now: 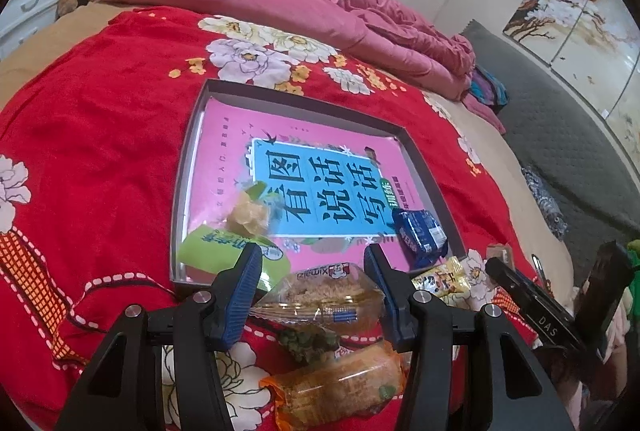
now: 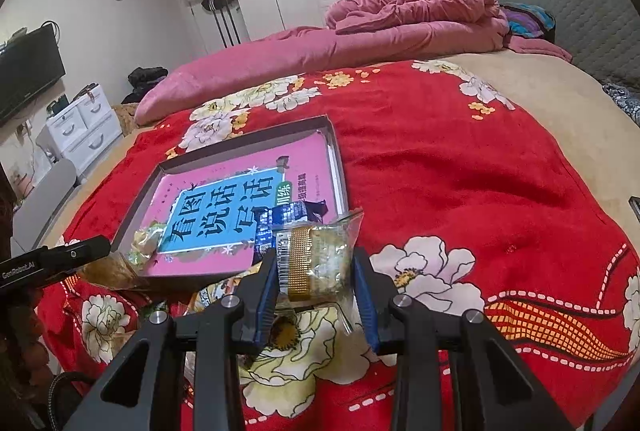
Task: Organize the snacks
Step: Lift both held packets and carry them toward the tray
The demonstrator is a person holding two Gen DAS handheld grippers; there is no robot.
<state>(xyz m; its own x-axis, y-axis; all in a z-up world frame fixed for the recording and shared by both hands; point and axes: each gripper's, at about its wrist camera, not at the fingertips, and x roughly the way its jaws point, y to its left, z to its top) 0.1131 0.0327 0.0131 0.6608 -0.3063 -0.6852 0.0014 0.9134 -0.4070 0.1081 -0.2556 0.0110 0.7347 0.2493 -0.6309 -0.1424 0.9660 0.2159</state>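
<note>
Currently the left gripper, black with blue ribbed pads, is clamped on a clear plastic packet holding a golden-brown shredded pastry, the pads pressing on both ends of the packet, which sits above the red floral bedspread just short of the near edge of a shallow grey cardboard box lid. A pink book with a blue title panel fills the floor of that lid. Inside the lid, near its near-left corner, lie a green-wrapped snack and a clear packet with a pale yellow lump; a dark blue foil packet rests at the near-right corner. A small yellow printed sachet lies on the bedspread just outside the near-right corner. Beneath the left gripper an orange-ended packet of fried snack and a small dark green clump rest on the bedspread. The right gripper holds a clear packet with a gold ribbed band and pale crumbly filling, jaws narrow and closed on its sides, raised just off the lid's near-right corner. A folded pink quilt lies along the far edge of the bed, well apart from the lid.
</note>
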